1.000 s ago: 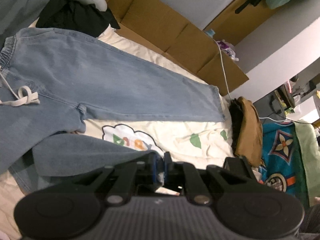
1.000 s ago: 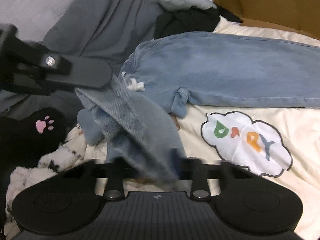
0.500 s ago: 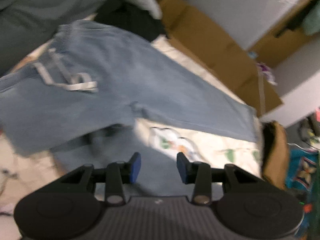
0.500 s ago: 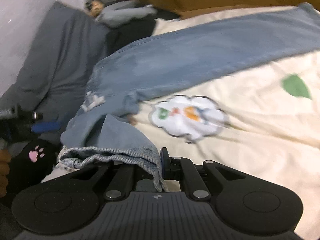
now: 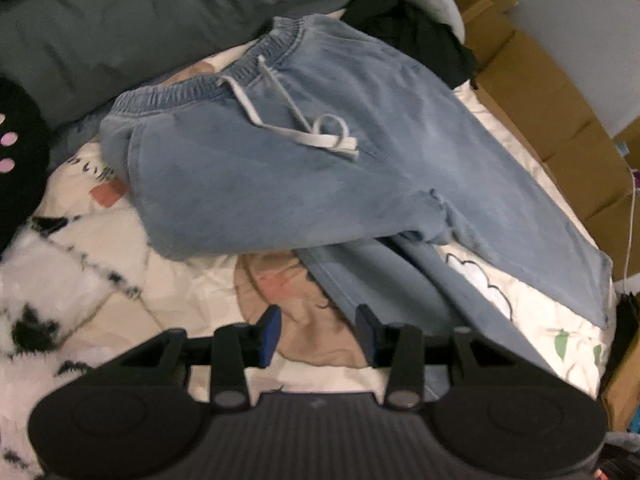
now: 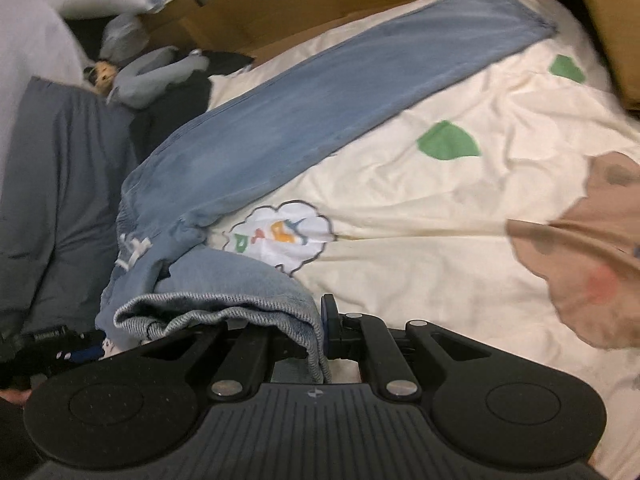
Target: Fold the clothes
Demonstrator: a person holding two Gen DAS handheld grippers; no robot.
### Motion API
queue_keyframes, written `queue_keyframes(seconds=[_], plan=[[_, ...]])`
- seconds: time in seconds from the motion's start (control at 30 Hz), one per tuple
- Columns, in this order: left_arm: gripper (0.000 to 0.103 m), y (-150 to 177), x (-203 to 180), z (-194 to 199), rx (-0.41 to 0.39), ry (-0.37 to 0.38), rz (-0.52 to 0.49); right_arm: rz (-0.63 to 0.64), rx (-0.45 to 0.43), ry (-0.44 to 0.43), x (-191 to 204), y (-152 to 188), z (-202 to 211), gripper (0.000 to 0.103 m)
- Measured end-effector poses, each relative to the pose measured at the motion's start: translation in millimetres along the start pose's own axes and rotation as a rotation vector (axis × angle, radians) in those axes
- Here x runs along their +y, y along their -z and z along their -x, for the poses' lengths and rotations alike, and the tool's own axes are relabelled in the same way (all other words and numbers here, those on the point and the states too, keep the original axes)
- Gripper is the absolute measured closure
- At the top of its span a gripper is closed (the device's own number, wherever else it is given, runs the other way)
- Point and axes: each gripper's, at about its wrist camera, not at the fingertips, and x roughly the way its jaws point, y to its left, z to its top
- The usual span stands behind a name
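- Left tongs [image 5: 318, 334] stand apart with nothing between the pads, low in the frame above the quilt [image 5: 192, 276].
- Right tongs [image 6: 322, 334] are clamped on the hem [image 6: 224, 312] of one leg of the jeans [image 5: 320, 160], at lower centre of the right view.
- Jeans lie across the quilt: waistband [image 5: 208, 80] at upper left of the left view, the flat leg [image 6: 340, 112] running to the upper right of the right view.
- I judge the step to be carrying the held leg over onto the flat one.
- To do it well, I keep the clamp firm and lift the hem clear so the denim does not drag.
- I lay hem on hem, edges matched, before letting go.
- My free left tongs could pin the crotch or waistband so the jeans do not slide.
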Motion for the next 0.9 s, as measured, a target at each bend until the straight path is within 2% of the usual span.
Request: queue_keyframes(seconds=[0.43,0.67,0.9], plan=[[0.057,16,9,-33,0.056,-0.038,0.021,-0.014,-0.026,0.161,-28,-23,66,0.100],[0.054,25,10,-51,0.113,-0.019,0.029,0.015,-0.022,0.245,-35,-41,98,0.100],[0.054,29,6,-65,0.113,0.030,0.078,0.038,-0.030,0.301,-35,-59,131,0.100]])
